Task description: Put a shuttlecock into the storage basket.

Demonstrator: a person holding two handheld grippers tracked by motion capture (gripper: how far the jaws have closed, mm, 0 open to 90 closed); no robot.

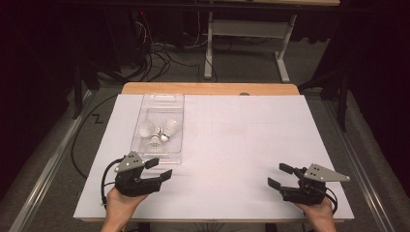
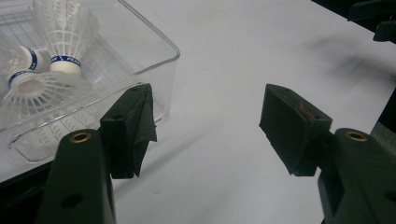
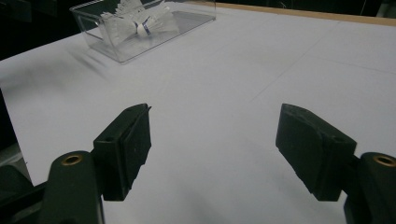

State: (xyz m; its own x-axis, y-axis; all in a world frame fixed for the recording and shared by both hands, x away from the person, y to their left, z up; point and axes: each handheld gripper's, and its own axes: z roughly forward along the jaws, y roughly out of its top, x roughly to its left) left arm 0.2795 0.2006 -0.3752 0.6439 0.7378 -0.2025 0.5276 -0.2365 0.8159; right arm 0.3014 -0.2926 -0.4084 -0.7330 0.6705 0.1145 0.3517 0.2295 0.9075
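A clear plastic tray (image 1: 180, 126) lies on the white table sheet at the left, with three white shuttlecocks (image 1: 157, 132) inside. My left gripper (image 1: 158, 169) rests just in front of the tray's near end, jaws open and empty. In the left gripper view the tray's corner (image 2: 170, 51) and shuttlecocks (image 2: 58, 32) sit beside the left pad (image 2: 133, 126). My right gripper (image 1: 280, 176) stands open at the front right, nothing between its jaws. The right gripper view looks across the sheet to the tray (image 3: 112, 52) and shuttlecocks (image 3: 135, 21) far off.
The white sheet (image 1: 241, 140) covers a wooden table whose far edge (image 1: 210, 88) shows as a tan strip. Beyond it are another table's white legs (image 1: 209, 48) and cables on the floor. Metal rails run along both sides.
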